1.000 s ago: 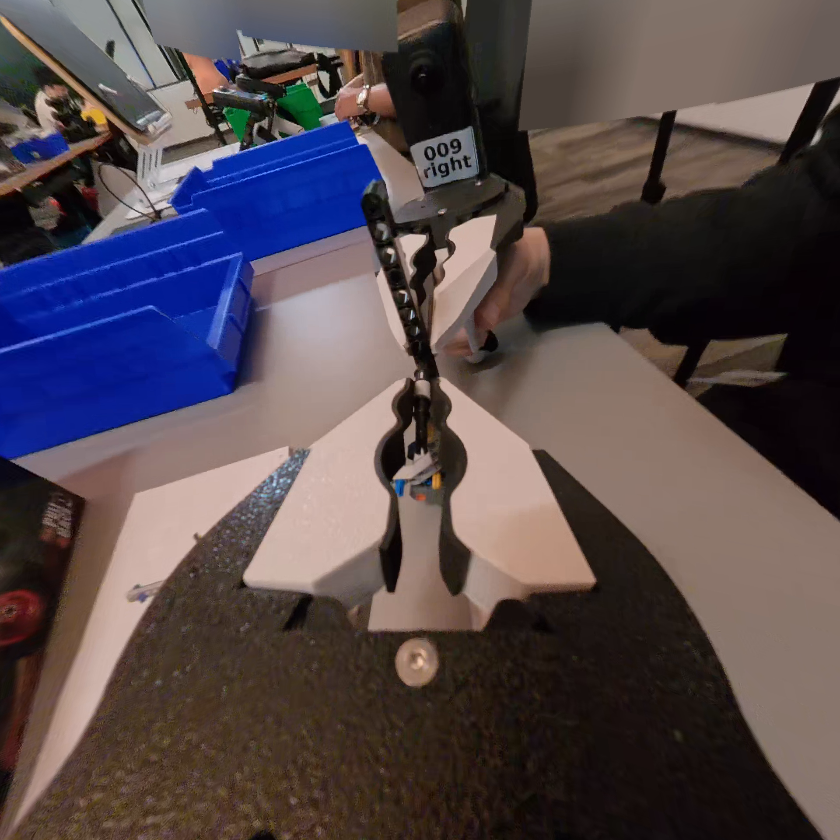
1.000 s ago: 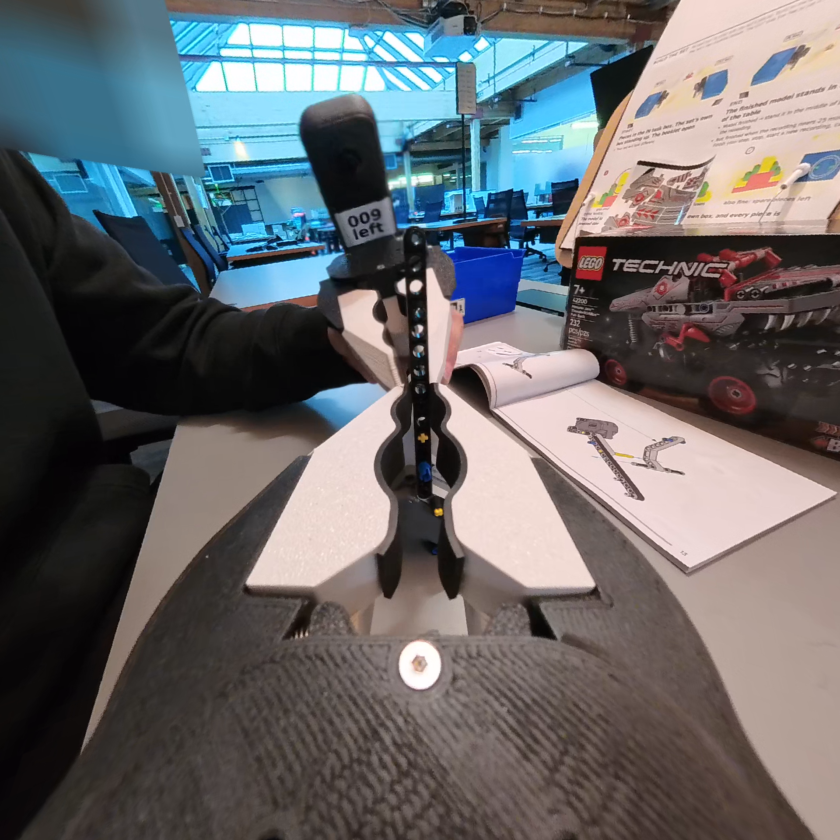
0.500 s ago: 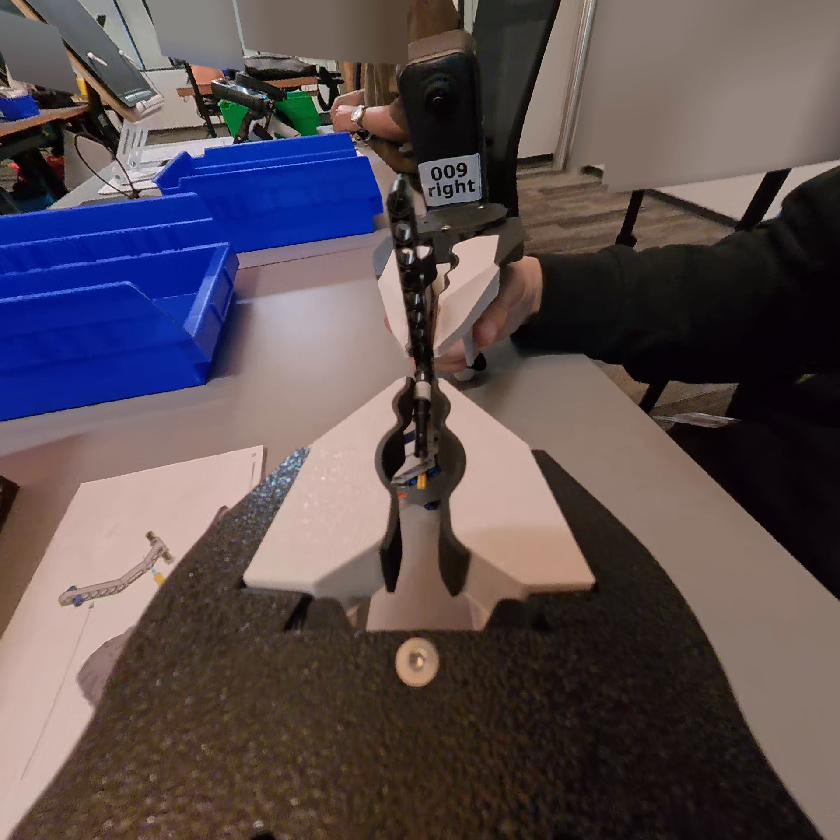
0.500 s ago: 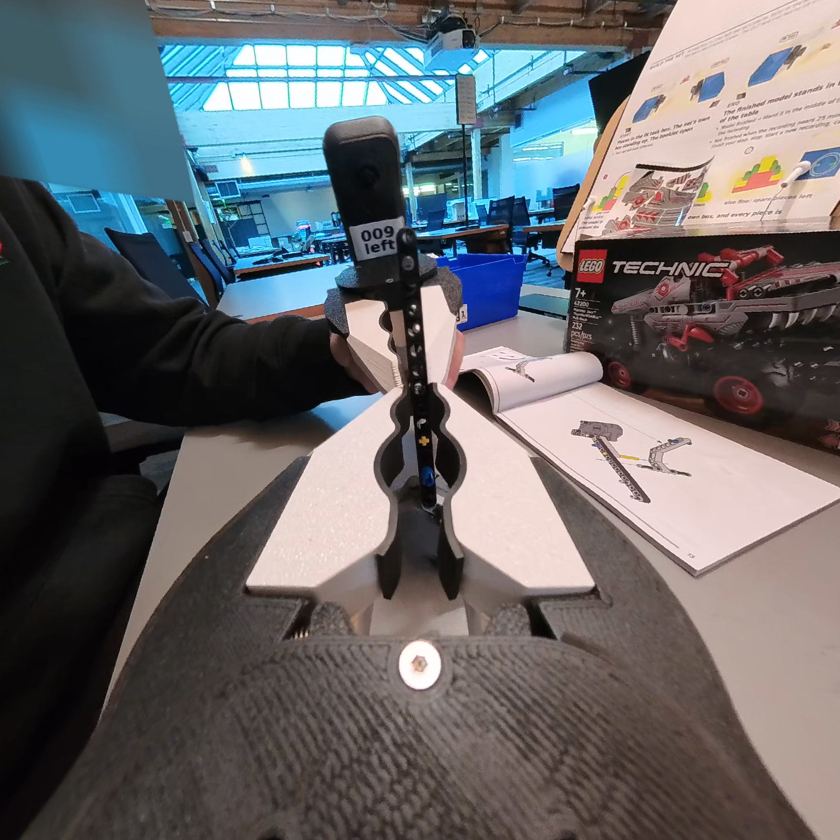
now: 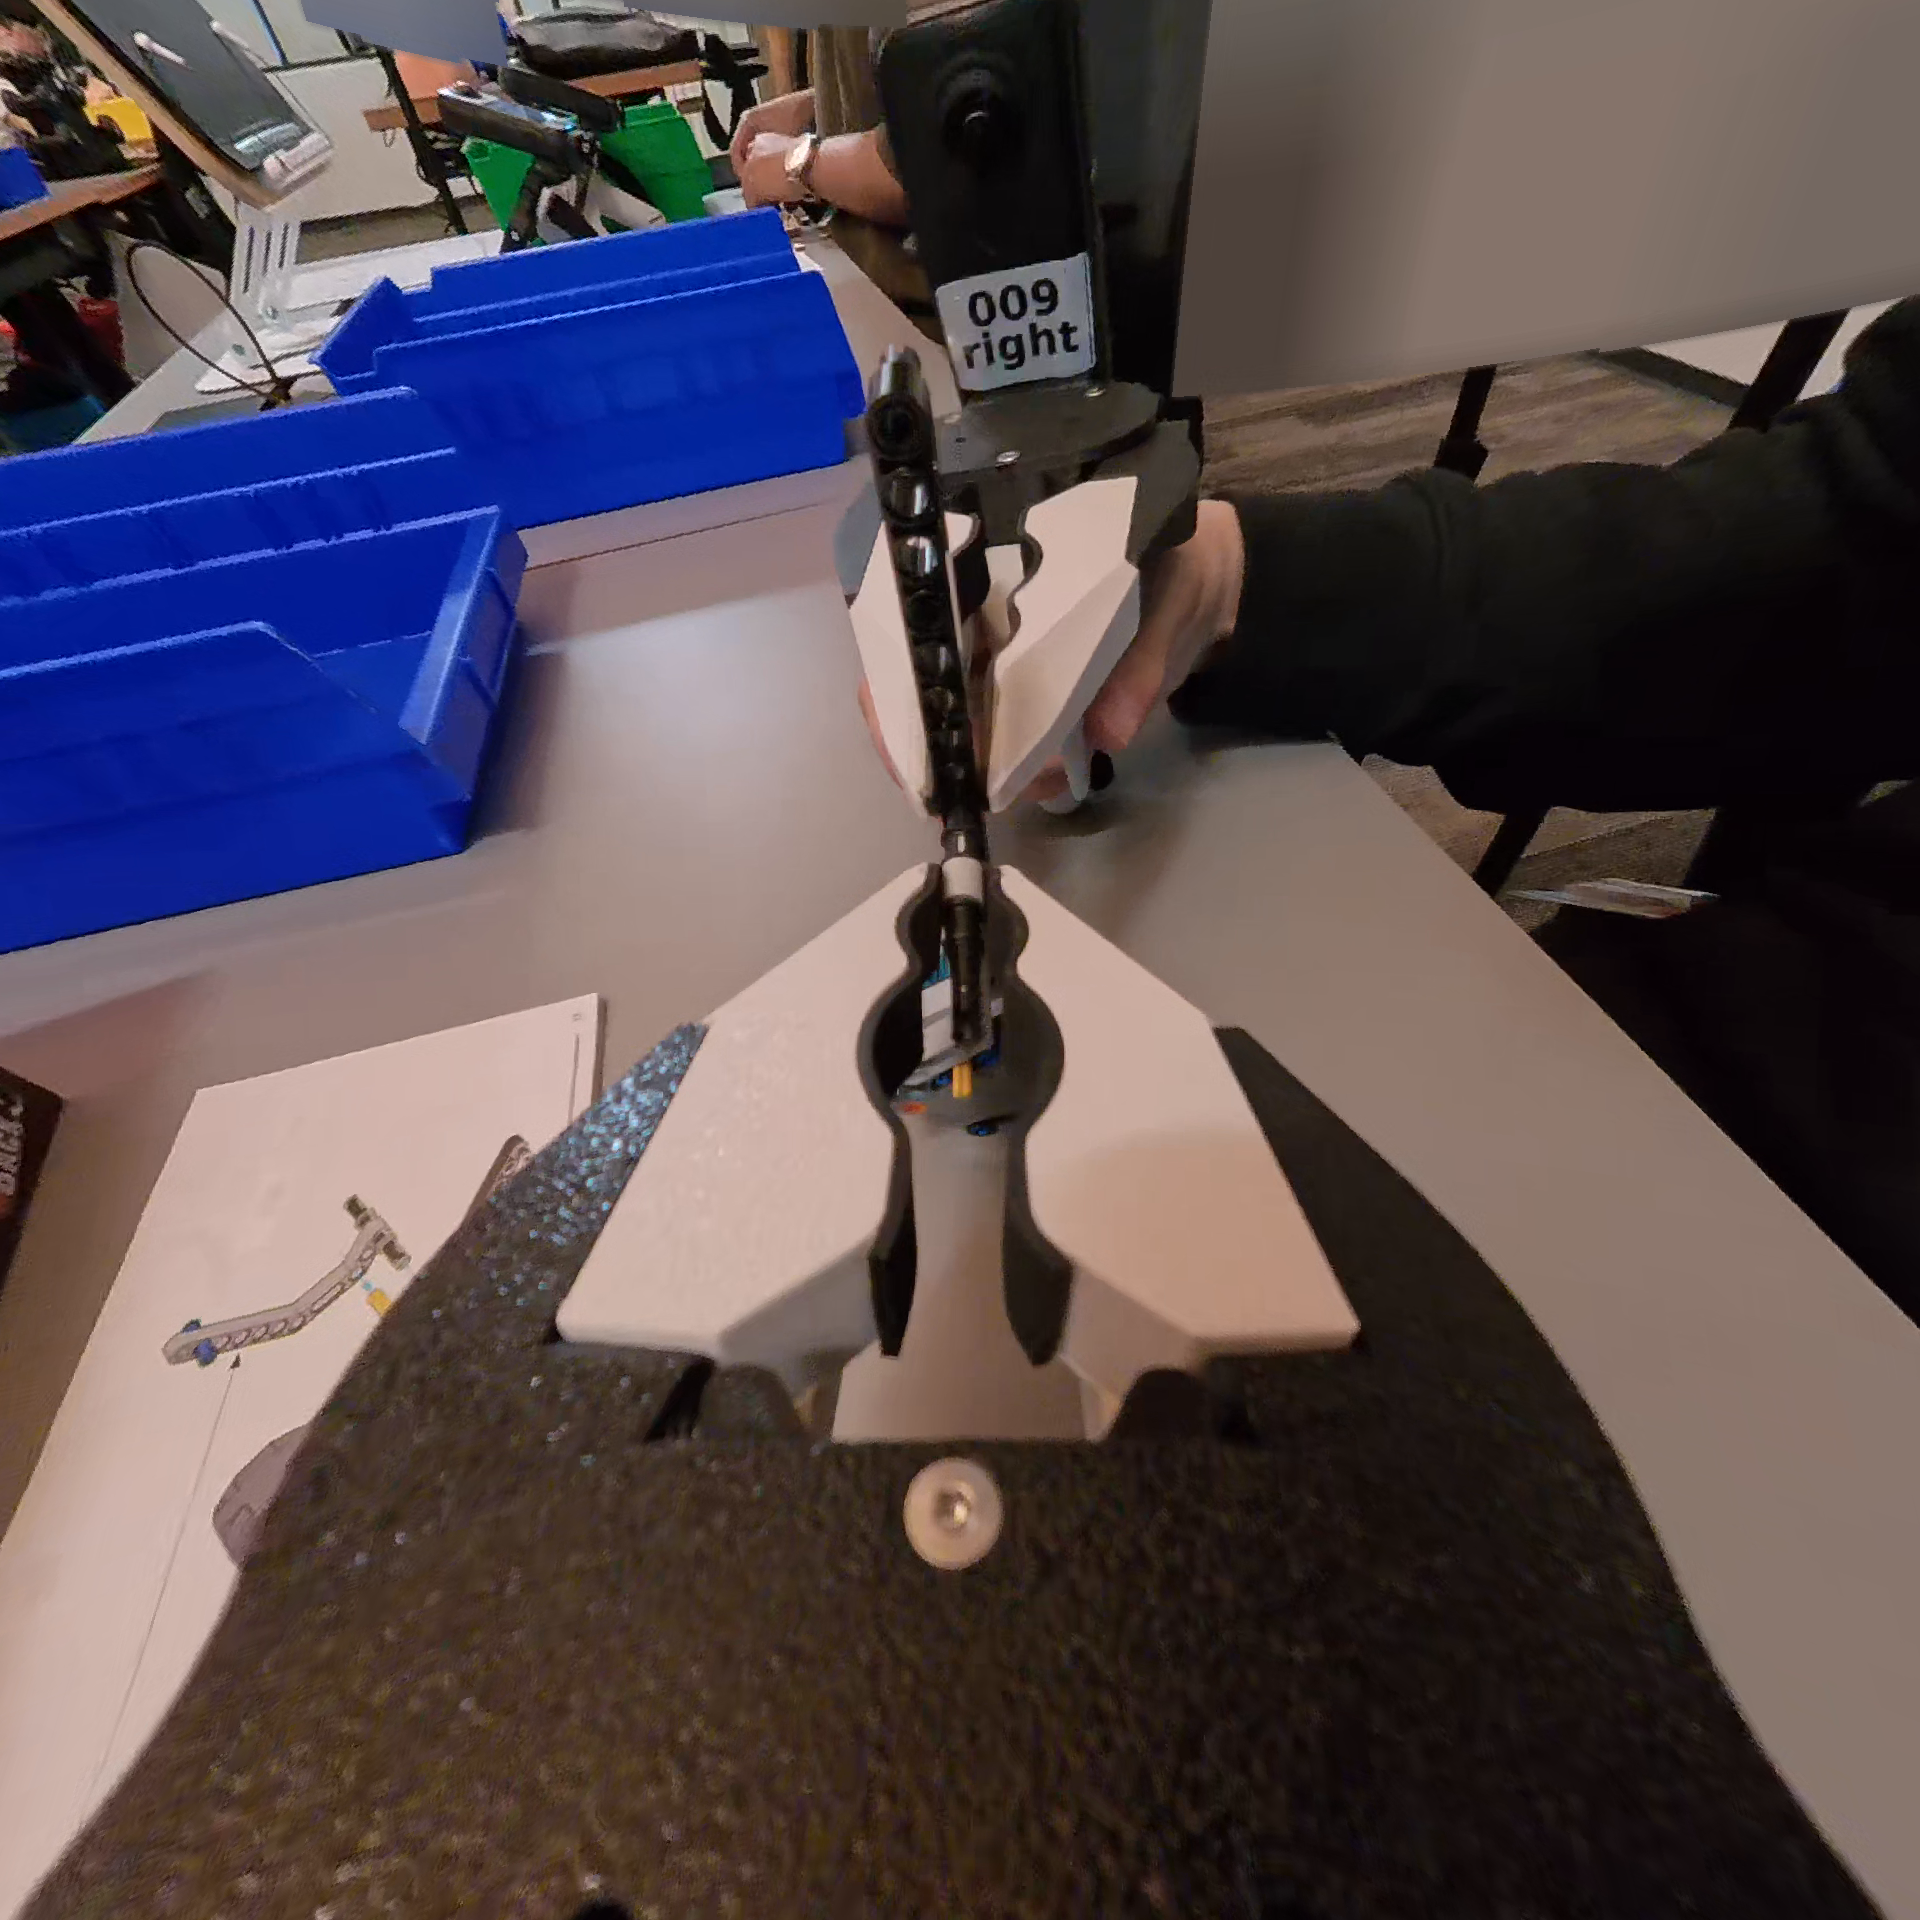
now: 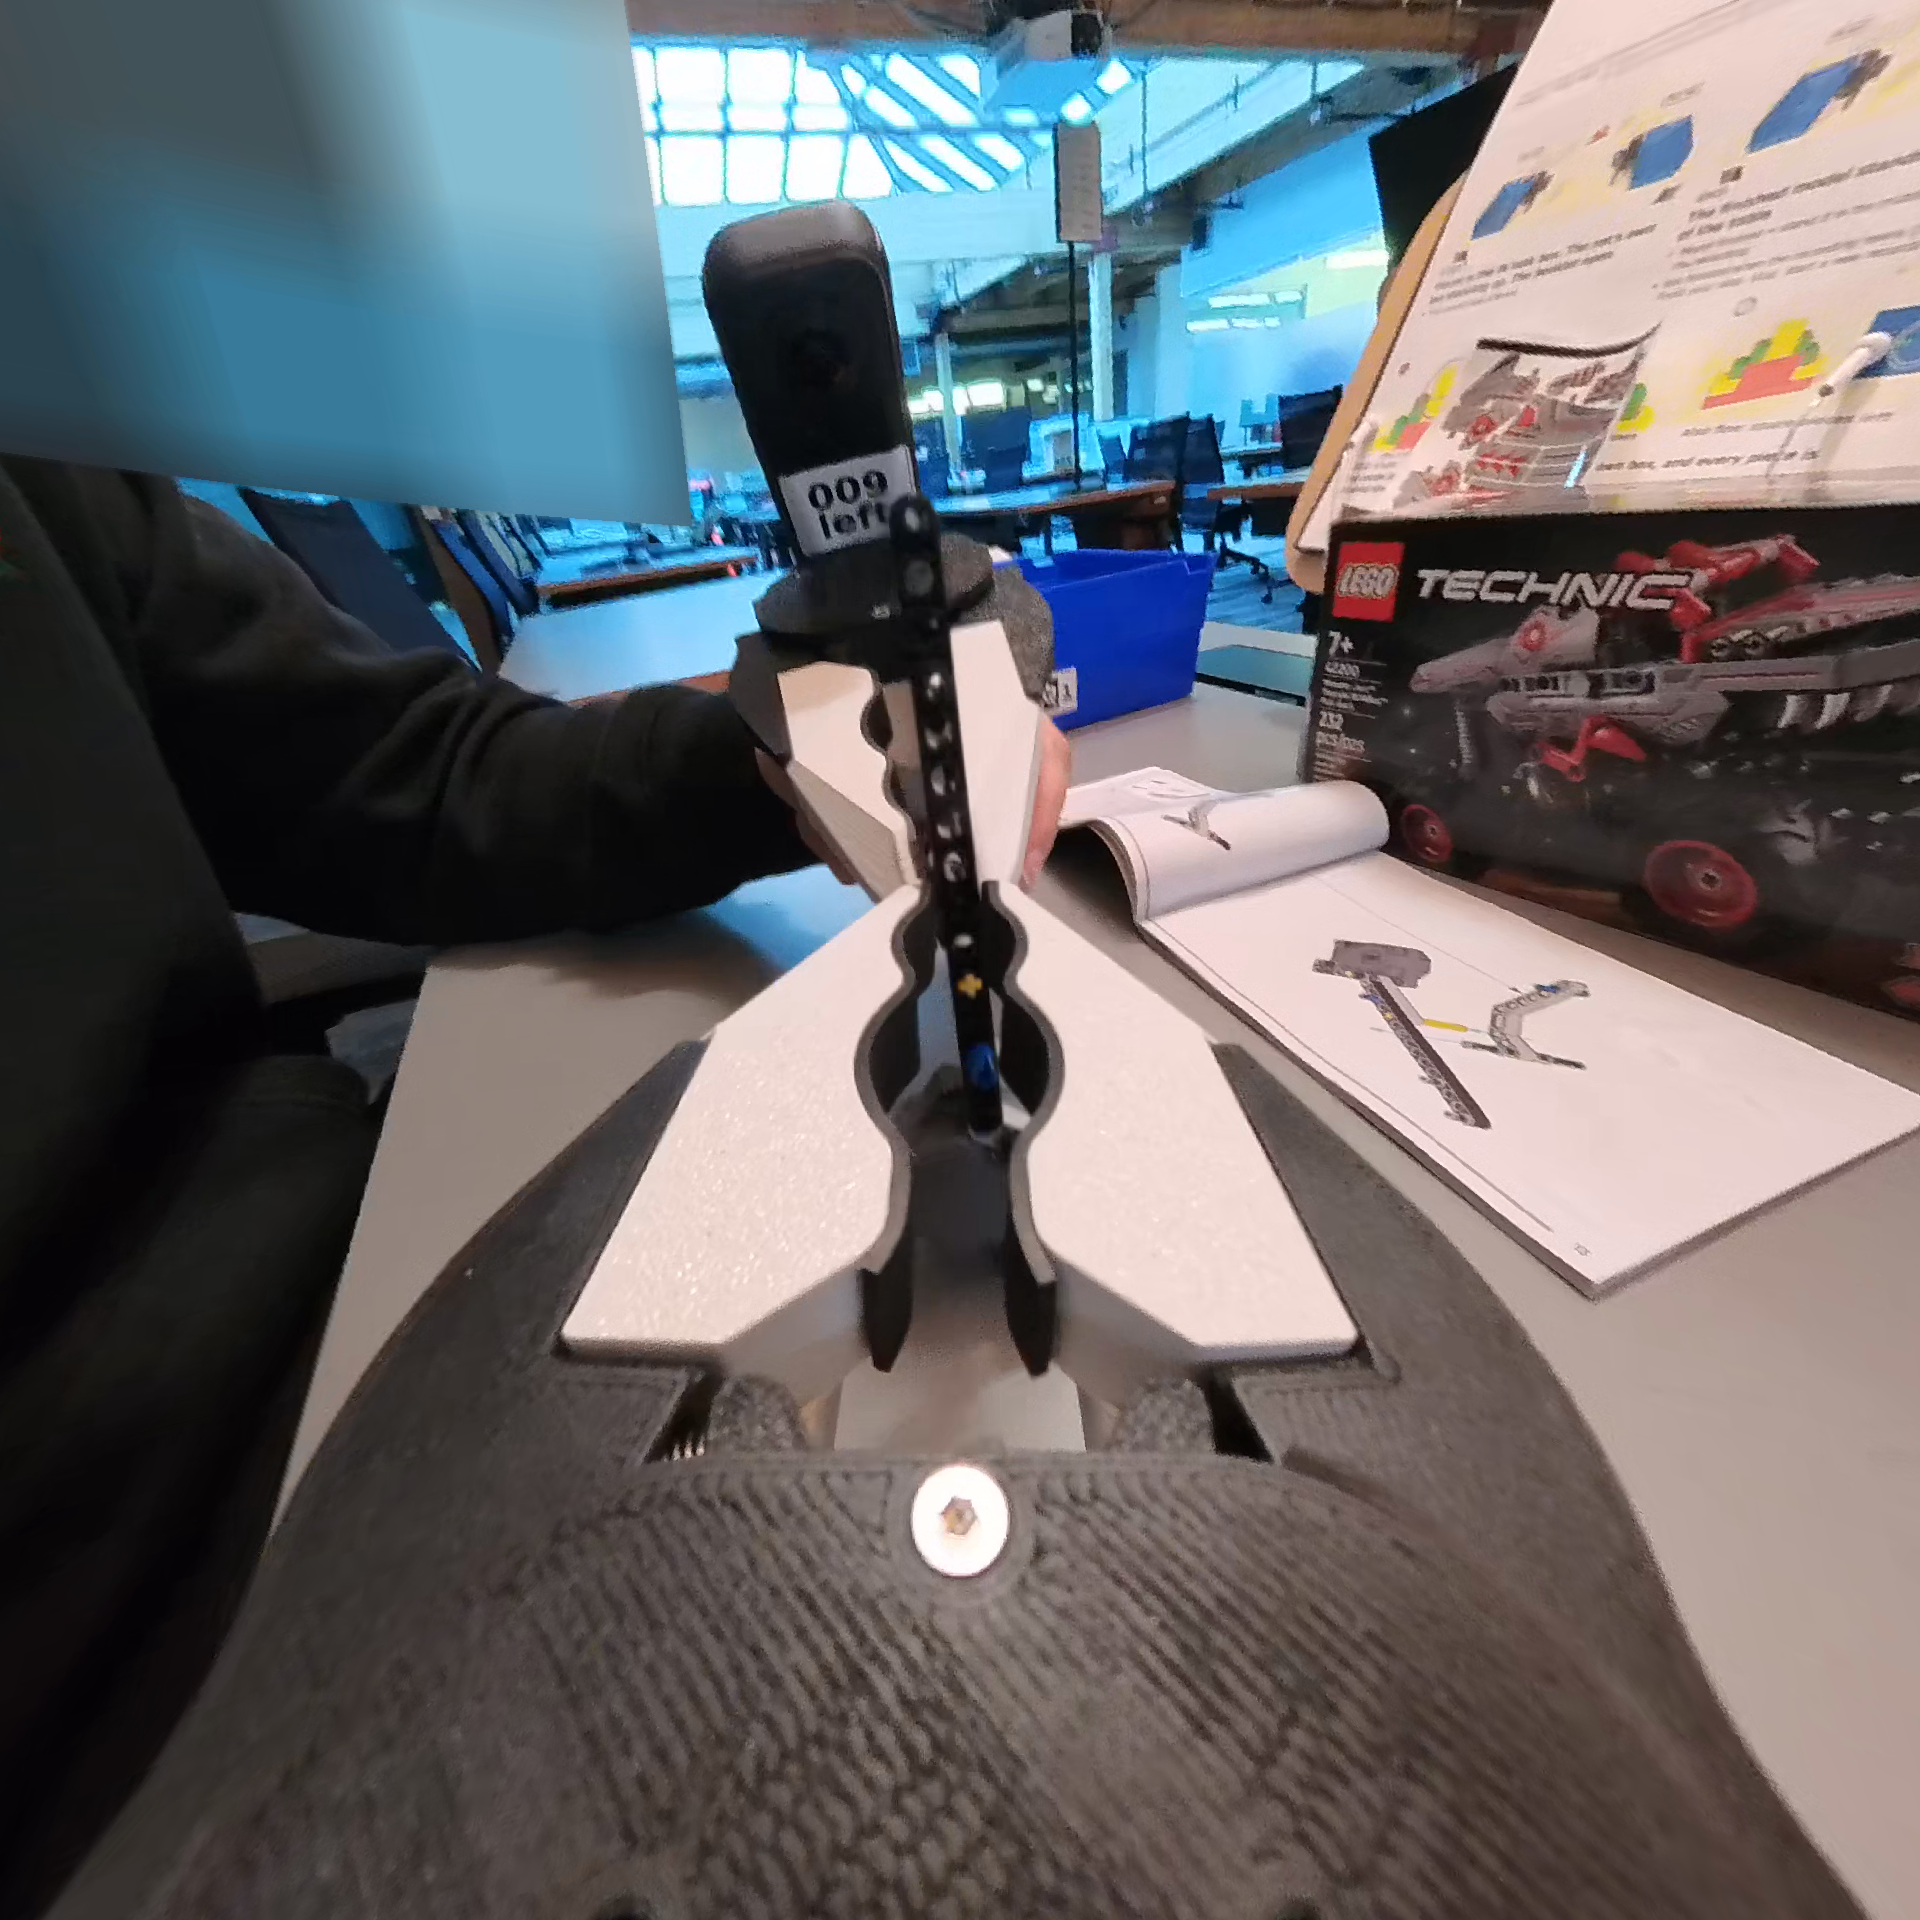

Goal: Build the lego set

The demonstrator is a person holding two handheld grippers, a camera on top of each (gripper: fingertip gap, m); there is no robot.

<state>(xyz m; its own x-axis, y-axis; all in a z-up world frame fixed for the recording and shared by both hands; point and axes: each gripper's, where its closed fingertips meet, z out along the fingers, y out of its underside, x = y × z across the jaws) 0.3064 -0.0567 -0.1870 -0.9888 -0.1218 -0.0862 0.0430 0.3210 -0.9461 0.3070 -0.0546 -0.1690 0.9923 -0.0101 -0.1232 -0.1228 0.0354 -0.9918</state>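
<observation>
A long black beam (image 6: 951, 842) is clamped by both the right gripper (image 6: 961, 914) and left gripper (image 5: 961, 883). Only 1 small piece is assembled; the booklet (image 6: 1455, 1039), at 2 o'clock, is opened early, so most remains.

- Two grippers are being seen: the left gripper (image 5: 961, 904) and the right gripper (image 6: 961, 904).
- One black beam (image 5: 930, 613) is being held.
- One open booklet (image 6: 1455, 1039) is being shown.
- One set box (image 6: 1621, 748) is being shown.
- Blue bins (image 5: 260, 665) are being counted: at least three.
</observation>
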